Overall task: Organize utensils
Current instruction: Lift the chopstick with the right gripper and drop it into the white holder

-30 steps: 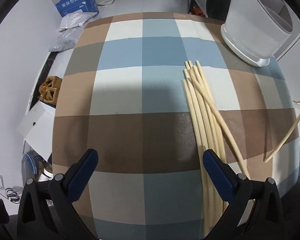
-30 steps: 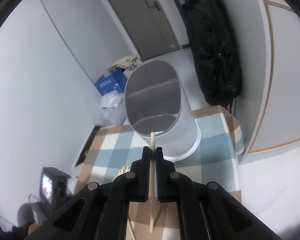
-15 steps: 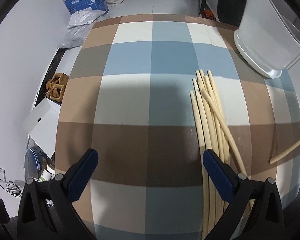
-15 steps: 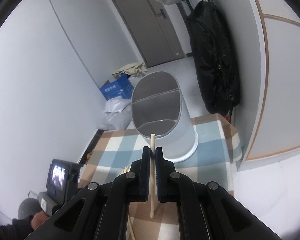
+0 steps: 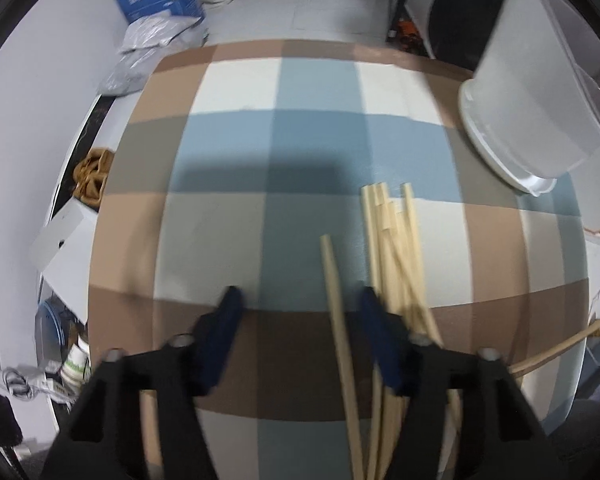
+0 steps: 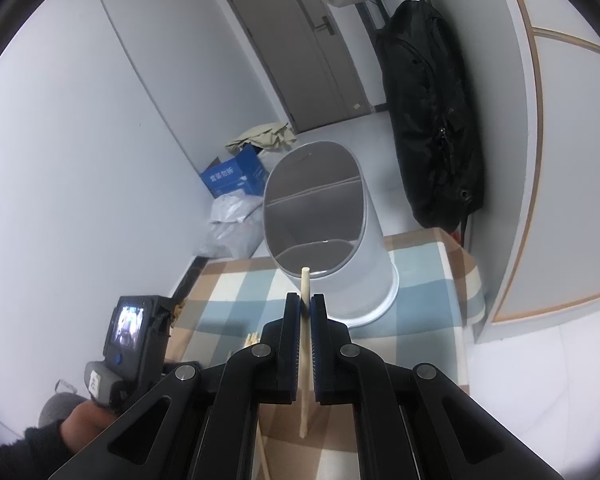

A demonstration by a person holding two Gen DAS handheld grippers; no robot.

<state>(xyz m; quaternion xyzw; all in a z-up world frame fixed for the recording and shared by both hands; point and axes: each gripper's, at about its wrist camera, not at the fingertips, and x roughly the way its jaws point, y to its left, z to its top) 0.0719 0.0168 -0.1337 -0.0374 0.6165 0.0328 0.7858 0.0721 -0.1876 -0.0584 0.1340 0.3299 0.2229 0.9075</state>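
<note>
Several pale wooden chopsticks (image 5: 396,240) lie in a bundle on the checked tablecloth (image 5: 240,152). My left gripper (image 5: 300,306) is partly closed low over the cloth; one chopstick (image 5: 336,312) lies between its jaws, near the right finger, with no clear contact. A white divided utensil holder (image 5: 540,92) stands at the far right; in the right wrist view it (image 6: 324,216) is just ahead. My right gripper (image 6: 307,308) is shut on a single chopstick (image 6: 305,284), held above the table with its tip near the holder's rim.
A blue cardboard box (image 6: 236,174), plastic bags (image 6: 230,216) and a cloth pile sit on the floor beyond the table. A black bag (image 6: 432,120) hangs by the door. The left hand's gripper body with its small screen (image 6: 130,328) shows at lower left.
My left gripper's jaws have narrowed markedly and it has dropped to the bundle; one chopstick now lies apart between them. My right gripper has risen slightly with its chopstick.
</note>
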